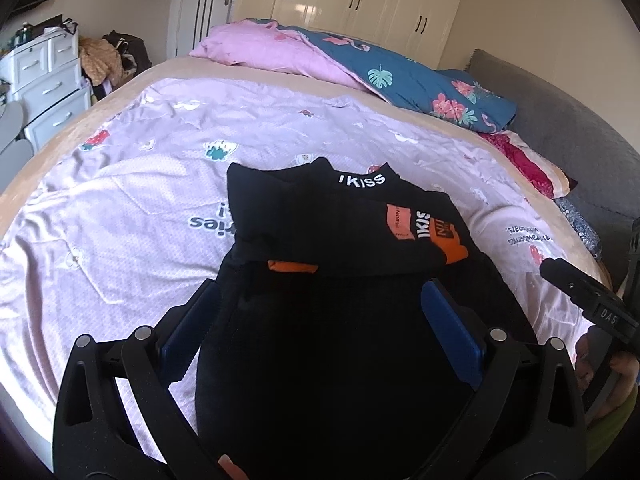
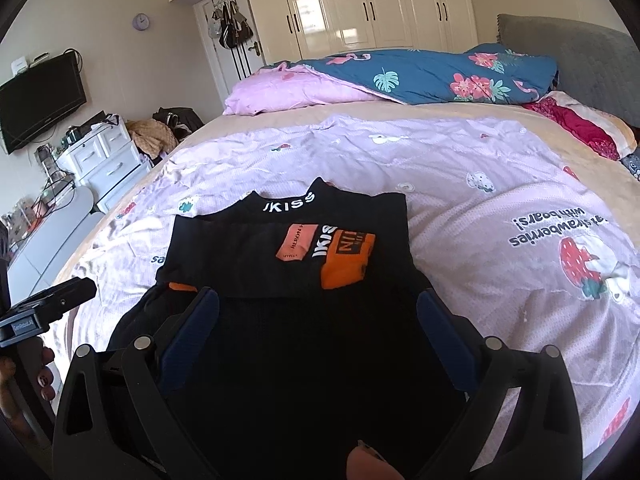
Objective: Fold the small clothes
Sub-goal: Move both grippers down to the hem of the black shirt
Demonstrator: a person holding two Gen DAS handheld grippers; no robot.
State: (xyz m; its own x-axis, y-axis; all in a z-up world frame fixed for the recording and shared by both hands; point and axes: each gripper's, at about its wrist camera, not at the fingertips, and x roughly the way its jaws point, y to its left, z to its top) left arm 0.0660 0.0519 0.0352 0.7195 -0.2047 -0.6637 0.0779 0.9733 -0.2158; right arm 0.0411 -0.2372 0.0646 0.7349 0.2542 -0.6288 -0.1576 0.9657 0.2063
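A black garment (image 1: 344,240) with orange patches and white "KISS" lettering lies folded on the pink printed sheet (image 1: 120,200); it also shows in the right wrist view (image 2: 288,264). My left gripper (image 1: 320,304) is open, its blue fingers (image 1: 452,320) on either side of the garment's near part. My right gripper (image 2: 318,312) is open too, its blue fingers (image 2: 192,320) straddling the near edge of the cloth. The other gripper's body shows at the right edge of the left view (image 1: 592,300) and at the left edge of the right view (image 2: 44,312).
A pink and blue flowered duvet (image 2: 400,76) is heaped at the far side of the bed. A grey headboard (image 2: 580,52) stands right. White drawers (image 2: 104,156), a TV (image 2: 40,104) and wardrobes (image 2: 360,4) line the walls.
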